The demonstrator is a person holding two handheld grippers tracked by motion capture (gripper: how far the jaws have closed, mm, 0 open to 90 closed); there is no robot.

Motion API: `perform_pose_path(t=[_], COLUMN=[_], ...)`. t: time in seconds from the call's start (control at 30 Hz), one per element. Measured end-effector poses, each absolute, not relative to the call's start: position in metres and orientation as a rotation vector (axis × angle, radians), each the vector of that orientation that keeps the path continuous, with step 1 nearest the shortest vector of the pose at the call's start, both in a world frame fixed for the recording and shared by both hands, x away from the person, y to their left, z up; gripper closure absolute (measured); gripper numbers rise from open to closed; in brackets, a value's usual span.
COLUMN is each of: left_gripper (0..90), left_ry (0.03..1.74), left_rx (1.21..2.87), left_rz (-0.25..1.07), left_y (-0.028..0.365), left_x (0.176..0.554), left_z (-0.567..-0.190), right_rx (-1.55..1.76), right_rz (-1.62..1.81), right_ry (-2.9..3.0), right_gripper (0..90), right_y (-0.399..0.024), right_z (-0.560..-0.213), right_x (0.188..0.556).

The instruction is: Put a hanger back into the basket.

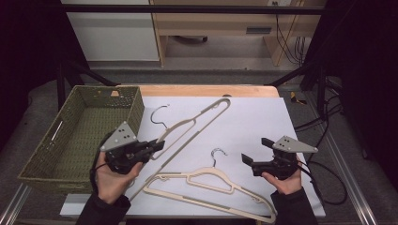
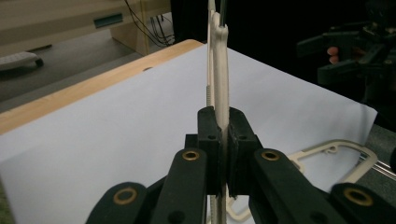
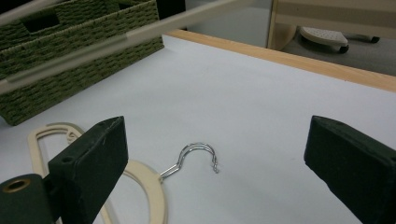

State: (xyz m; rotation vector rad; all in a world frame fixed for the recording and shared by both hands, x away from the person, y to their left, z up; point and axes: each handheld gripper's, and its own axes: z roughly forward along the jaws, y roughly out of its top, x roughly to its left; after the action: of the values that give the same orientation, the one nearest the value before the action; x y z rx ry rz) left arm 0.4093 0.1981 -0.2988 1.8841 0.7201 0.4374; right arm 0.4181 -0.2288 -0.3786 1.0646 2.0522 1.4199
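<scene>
Wicker fills the far left: a green woven basket (image 1: 80, 136) sits on the table (image 1: 206, 90) edge, touching the white sheet (image 1: 253, 122) that covers most of the tabletop. Just beside the basket's near right corner, the left hand-held gripper (image 1: 157, 146) has its jaws clamped tight on the bar of a cream plastic hanger (image 1: 197, 119); in the left gripper view that hanger (image 2: 219, 70) stands edge-on between the pads, squeezed from both sides. The held hanger slants across the sheet, its metal hook (image 1: 159, 116) near the basket's far right corner and its upper end lifted toward the back of the table. A second cream hanger (image 1: 211, 185) lies flat on the sheet near the front edge, between the two hands, its metal hook (image 1: 217, 153) pointing away from the person. At the right, the right hand-held gripper (image 1: 256, 151) hovers with its jaws spread wide and nothing between them; in the right gripper view the flat hanger's hook (image 3: 198, 156) lies on the sheet in the gap ahead of the pads, untouched.
</scene>
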Motion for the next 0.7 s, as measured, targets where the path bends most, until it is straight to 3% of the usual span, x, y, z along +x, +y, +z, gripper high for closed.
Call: perform_pose_path(t=[0.7], left_gripper=[85.9], left_ry=[0.840], left_rx=[1.853], left_rz=[0.512], left_y=[0.286], left_x=[0.459], left_z=[-0.255], right_rx=[1.112], right_rz=[1.407], right_ry=[2.036], right_gripper=[5.8], right_y=[-0.238], right_z=[-0.385], right_x=[0.424])
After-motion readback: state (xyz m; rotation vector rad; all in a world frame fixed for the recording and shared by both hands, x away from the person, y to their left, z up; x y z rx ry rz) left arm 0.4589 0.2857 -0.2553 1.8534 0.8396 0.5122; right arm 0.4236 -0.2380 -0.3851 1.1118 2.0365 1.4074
